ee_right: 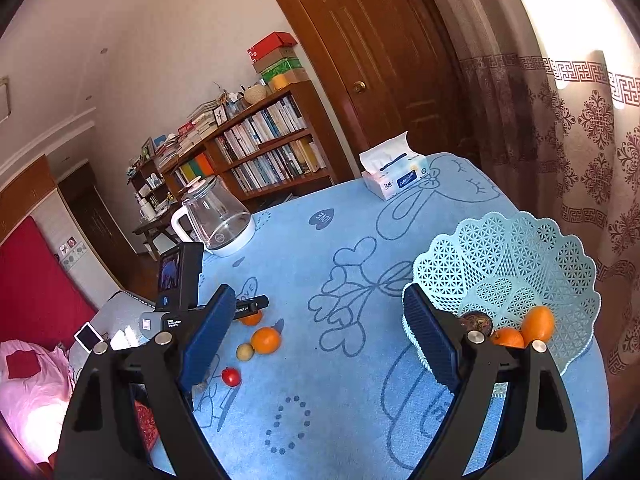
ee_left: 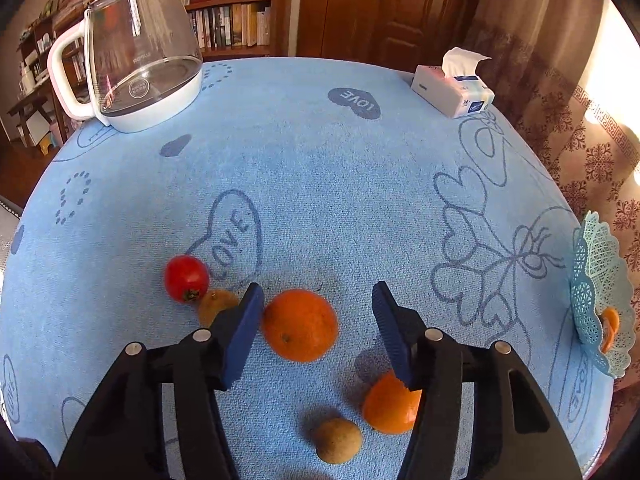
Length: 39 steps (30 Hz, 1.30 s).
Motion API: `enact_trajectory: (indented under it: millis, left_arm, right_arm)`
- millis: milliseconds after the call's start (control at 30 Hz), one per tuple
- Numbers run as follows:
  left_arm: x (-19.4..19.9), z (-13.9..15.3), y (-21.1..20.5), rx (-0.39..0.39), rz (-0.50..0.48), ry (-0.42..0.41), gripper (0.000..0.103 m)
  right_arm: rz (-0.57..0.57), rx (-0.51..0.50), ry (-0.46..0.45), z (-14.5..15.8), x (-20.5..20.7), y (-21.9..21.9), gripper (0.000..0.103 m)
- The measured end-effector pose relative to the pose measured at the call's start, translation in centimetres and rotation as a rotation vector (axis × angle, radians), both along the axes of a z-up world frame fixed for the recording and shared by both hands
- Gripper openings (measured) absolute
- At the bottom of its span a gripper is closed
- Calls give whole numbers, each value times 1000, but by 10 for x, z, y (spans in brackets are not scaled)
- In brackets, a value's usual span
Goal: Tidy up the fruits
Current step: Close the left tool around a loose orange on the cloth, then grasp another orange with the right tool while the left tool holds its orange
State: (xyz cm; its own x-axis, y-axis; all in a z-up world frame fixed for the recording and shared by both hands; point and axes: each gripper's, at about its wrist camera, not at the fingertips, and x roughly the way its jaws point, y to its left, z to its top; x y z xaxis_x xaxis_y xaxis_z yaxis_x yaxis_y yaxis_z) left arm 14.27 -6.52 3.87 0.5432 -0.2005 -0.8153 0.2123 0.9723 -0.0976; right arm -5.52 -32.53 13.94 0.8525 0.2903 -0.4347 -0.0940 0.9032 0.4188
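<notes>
Left gripper [ee_left: 318, 304]: jaws apart, straddling 1 large orange [ee_left: 300, 325] on the blue tablecloth [ee_left: 340, 184]. Nearby on cloth: 1 red tomato [ee_left: 186, 278], 1 second orange [ee_left: 390, 404], 1 brown round fruit [ee_left: 338, 440]. Right gripper [ee_right: 320, 336]: jaws apart, empty, beside the mint lattice basket [ee_right: 516, 256], which holds 2 orange fruits [ee_right: 538, 324]. Also present: glass kettle [ee_left: 140, 52], tissue pack [ee_left: 454, 90].

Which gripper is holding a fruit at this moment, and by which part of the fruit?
Neither. The left gripper is open around an orange on the table, not closed on it. The right gripper is open and empty.
</notes>
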Motion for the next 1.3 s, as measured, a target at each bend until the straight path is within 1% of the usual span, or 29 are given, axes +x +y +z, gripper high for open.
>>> enact_trajectory:
  millis: [133,300,333,467,600,733,1000,1100,1233,1300]
  left_arm:
    - [3,-7,4,12,22,12,55]
    - [2,-15,7,9,32,29,42]
    - [1,-15,7,3,30,32,41]
    - [-2,-15,7,6,30,25,40]
    - [-6,-12,8,-6,29,24,39]
    - [-13,-1,10,-21,24,0,39]
    - [-39,35,25,-81,35,-83,39]
    - [-50,46,33,-92,53,-106,39]
    - [-66,59,46,-98,90,-142,39]
    - [-74,64,53,-100,105,-162,39]
  right_arm:
    - [5,-9,8,-1,2,3,87]
    - [13,-18,22,-5,5,6,87]
    - [16,-20,25,-5,6,7,87]
    - [26,-31,38,-9,9,11,87]
    - [37,-43,48,-13,11,16,87]
    - [44,-45,57,-17,13,19,87]
    - [80,-43,89,-29,18,29,87]
    - [114,-18,115,-35,22,35,87]
    - [162,46,154,-40,32,44,87]
    - [185,53,173,-42,38,53,87]
